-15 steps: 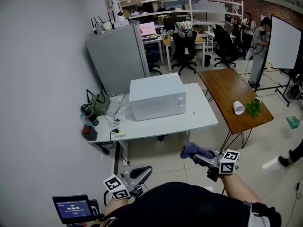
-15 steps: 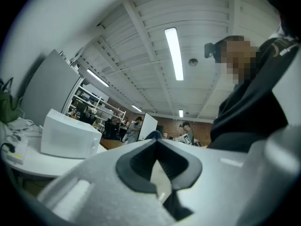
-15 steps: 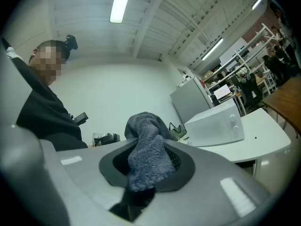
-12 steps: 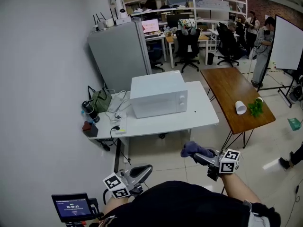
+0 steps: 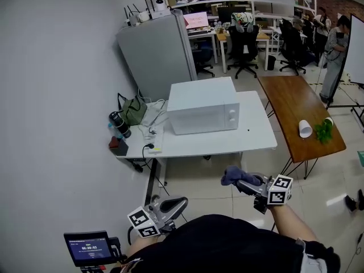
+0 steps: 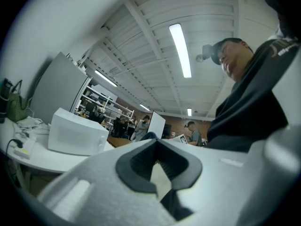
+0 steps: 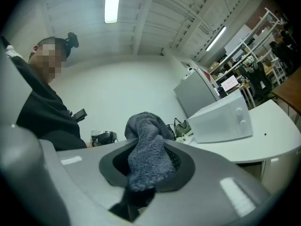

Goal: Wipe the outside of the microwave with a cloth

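1. Nearest the camera, the left gripper [image 5: 177,202] is held low by the person's dark-clothed body, its jaws drawn close together with nothing between them.
2. Just ahead, the right gripper [image 5: 243,181] is clamped on a blue-grey cloth [image 5: 232,176], which bunches out past its jaws above the tiled floor, short of the table's near edge.
3. Beyond it, the white microwave [image 5: 203,112] sits with its door closed on a white table [image 5: 253,138], its two dials at the right of its front. The cloth is well apart from it.
4. A power strip [image 5: 154,147] and a green bag [image 5: 134,110] lie at the table's left end, beside the wall.
5. To the right, a wooden table [image 5: 293,110] carries a tipped paper cup [image 5: 305,128].
6. Farther back stand a grey cabinet [image 5: 159,56], office chairs and shelving.
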{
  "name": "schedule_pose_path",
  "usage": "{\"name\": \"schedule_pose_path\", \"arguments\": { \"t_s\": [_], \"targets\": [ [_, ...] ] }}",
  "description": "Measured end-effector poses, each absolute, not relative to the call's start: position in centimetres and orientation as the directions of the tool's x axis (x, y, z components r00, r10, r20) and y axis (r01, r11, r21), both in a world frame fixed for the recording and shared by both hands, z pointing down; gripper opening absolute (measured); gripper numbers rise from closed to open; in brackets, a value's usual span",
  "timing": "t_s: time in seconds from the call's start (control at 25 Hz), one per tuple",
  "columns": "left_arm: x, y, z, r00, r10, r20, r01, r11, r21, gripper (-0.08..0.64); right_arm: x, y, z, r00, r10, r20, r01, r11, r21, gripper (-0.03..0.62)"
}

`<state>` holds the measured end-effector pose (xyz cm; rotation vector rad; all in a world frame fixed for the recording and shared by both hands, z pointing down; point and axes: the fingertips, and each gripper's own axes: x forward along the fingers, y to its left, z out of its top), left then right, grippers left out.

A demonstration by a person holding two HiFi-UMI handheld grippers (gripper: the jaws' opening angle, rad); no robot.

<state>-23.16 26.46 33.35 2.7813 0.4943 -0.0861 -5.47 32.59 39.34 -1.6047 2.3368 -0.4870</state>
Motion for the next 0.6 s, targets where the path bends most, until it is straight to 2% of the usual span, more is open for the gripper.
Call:
{"name": "schedule_pose_path", "arguments": {
  "t_s": [0.24, 0.6],
  "targets": [
    [-23.6, 19.2, 34.8, 0.938, 0.318, -0.138, 0.346, -0.887, 0.305, 0.003, -5.6, 25.3, 39.6, -0.356, -0.934, 0.004, -0.855, 0.324, -0.405, 0.071],
    [-22.8, 3.5, 34.0, 0.886, 0.428, -0.175, 0.462, -0.839, 0.288, 0.003, -6.9, 10.6, 35.8, -0.287, -0.958, 0.002, -0.898, 0.268, -0.348, 0.071]
  ]
}}
